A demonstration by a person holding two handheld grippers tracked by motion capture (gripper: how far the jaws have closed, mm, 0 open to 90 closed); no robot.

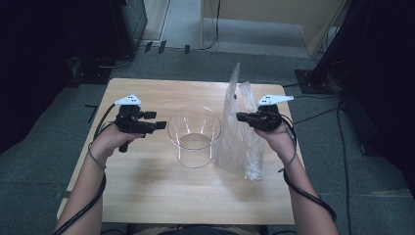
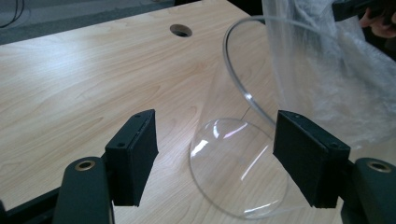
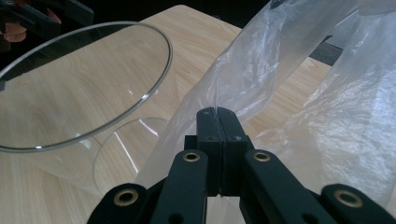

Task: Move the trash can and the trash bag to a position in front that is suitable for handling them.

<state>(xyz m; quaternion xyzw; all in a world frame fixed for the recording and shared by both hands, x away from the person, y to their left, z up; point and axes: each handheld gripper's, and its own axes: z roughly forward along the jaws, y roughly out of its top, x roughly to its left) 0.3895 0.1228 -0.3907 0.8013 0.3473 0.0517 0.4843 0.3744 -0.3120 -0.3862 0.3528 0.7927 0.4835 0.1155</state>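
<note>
A clear glass cylinder (image 1: 194,134) stands upright in the middle of the wooden table (image 1: 147,181). To its left, my left gripper (image 1: 157,120) is open and points at the cylinder's side. In the left gripper view the cylinder (image 2: 238,172) lies beyond the spread jaws of the left gripper (image 2: 215,158), which touch nothing. Right of the cylinder hangs a thin clear plastic bag (image 1: 240,137), its lower end resting on the table. My right gripper (image 1: 240,116) is shut on the bag's edge. In the right gripper view the right gripper (image 3: 218,114) pinches the bag film (image 3: 327,116) beside the cylinder's rim (image 3: 154,84).
A round cable hole (image 2: 180,30) is cut in the table's far part. Black equipment stands (image 1: 333,54) and cables sit on the grey floor to the right, dark gear (image 1: 112,34) at the back left. Light wooden furniture (image 1: 274,14) is behind the table.
</note>
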